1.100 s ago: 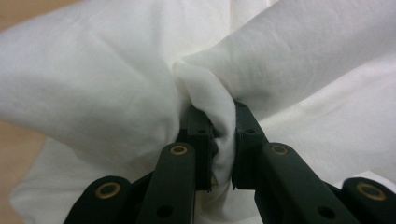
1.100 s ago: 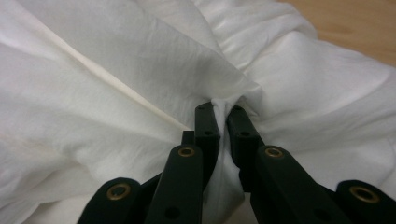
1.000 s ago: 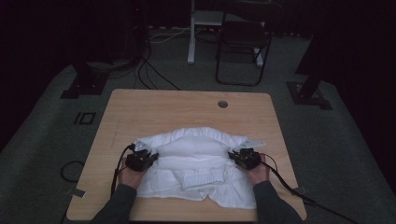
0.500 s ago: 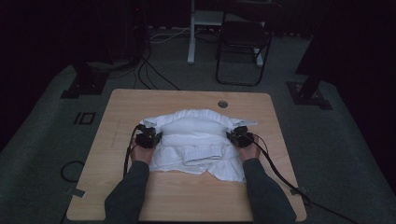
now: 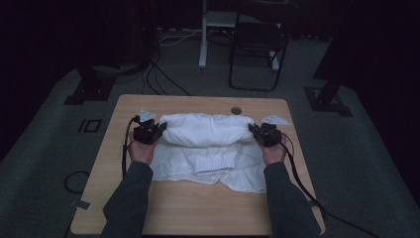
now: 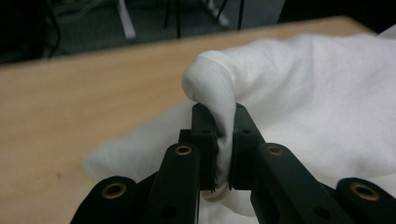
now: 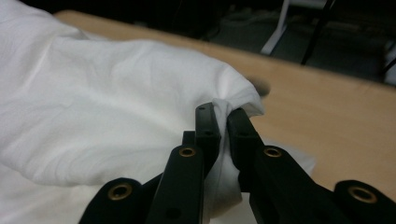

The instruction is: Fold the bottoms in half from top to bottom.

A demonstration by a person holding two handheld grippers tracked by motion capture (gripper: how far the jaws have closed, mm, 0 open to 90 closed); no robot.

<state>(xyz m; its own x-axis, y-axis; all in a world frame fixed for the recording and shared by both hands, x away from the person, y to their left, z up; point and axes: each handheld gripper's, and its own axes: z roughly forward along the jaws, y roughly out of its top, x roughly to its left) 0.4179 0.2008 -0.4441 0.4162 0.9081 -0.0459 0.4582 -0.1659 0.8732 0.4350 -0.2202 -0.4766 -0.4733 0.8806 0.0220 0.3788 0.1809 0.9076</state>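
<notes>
Both hand-held grippers (image 5: pixel 161 130) (image 5: pixel 253 131) have carried the white garment (image 5: pixel 208 130) farther up the table (image 5: pixel 198 208).

Dim recording studio, black stands (image 5: pixel 91 84), floor cables (image 5: pixel 163 74), folding chair (image 5: pixel 257 49)

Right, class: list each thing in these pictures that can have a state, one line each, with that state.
White cloth garment: far fold lifted between the grippers, near part crumpled on the table.
Left gripper: jaws just closing, shut on the garment's fabric.
Right gripper: shut on the garment's fabric.
Light wooden table: bears the garment.
Black folding chair: unfolded, unoccupied.
</notes>
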